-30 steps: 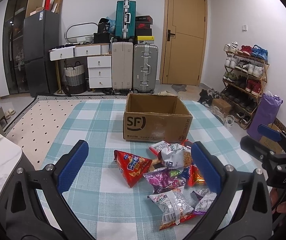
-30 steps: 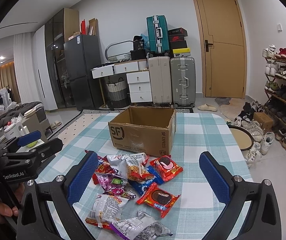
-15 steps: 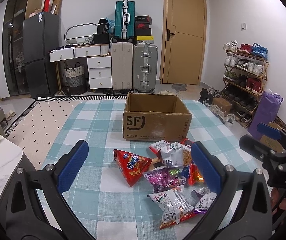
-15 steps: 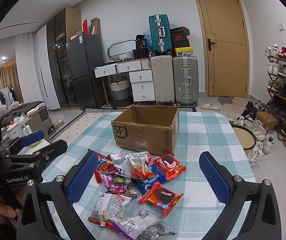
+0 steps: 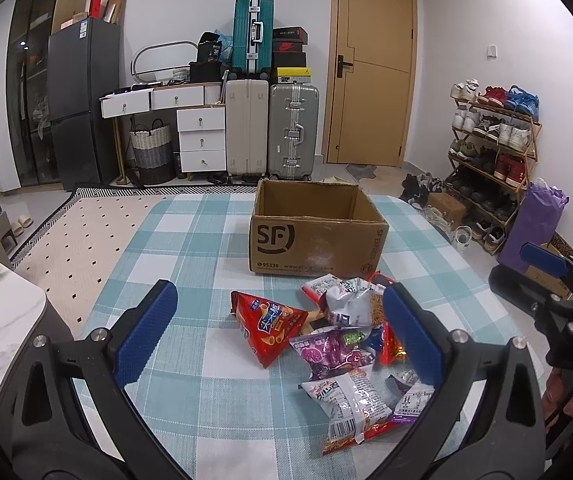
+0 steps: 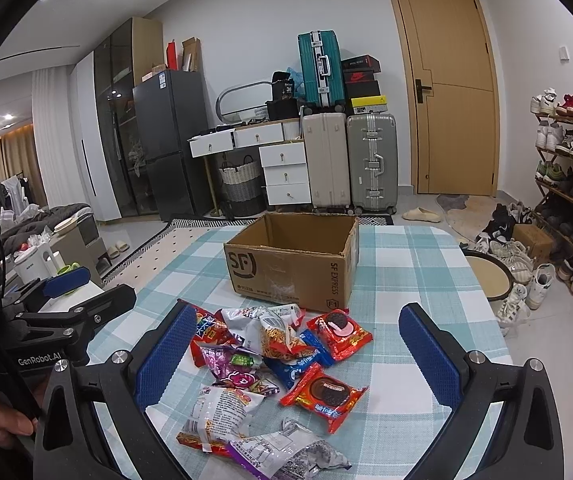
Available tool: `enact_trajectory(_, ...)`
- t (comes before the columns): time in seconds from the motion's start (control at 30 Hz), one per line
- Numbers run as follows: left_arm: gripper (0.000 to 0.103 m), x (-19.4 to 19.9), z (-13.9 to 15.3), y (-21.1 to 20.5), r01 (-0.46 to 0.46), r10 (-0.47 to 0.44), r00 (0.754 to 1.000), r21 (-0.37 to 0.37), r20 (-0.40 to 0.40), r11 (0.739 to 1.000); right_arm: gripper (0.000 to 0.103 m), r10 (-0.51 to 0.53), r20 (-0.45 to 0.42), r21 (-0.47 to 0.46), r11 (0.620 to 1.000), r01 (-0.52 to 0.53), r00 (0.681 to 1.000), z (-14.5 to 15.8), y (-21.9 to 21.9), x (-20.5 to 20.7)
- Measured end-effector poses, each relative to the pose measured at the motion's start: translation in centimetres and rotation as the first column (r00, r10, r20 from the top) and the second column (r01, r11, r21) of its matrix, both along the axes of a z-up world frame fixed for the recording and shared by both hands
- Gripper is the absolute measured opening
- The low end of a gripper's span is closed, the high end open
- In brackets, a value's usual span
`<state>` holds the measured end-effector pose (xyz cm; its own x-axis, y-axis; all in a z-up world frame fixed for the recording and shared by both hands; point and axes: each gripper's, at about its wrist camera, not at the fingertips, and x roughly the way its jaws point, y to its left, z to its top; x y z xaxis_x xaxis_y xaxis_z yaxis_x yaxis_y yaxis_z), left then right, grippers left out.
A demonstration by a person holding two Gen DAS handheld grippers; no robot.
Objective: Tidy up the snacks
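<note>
Crinkly foil snack packets (image 6: 274, 364) are lying heaped mid-frame on the teal checked tablecloth (image 5: 190, 240), below the open brown cardboard box (image 5: 314, 240), seemingly empty; left gripper (image 5: 278, 336) and right gripper (image 6: 294, 356) are hovering with ribbed blue pads spread wide, gripping nothing

Looks like somebody's home, the entry/living area of an apartment. There's a wooden door (image 6: 444, 88), a shoe rack (image 5: 490, 136) crammed with sneakers, suitcases (image 5: 270, 128) stacked by the wall, a black fridge (image 5: 80, 100), white drawers (image 5: 200, 136) and a laundry basket (image 5: 151, 150). A sofa (image 6: 46, 216) sits off to the side, plus a table with a checked tablecloth (image 5: 190, 240).
</note>
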<state>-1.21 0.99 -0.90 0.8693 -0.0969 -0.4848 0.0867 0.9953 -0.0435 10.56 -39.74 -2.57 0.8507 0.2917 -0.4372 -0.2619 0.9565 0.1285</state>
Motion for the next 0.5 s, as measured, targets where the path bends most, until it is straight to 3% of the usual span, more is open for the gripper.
enact_trajectory(0.5,0.102,-0.16,-0.56,0.43,-0.002,0.002,1.000,-0.003,-0.013,1.000,0.103,0.014,-0.001,0.002,1.000,-0.014,1.000,-0.35,-0.38,-0.38)
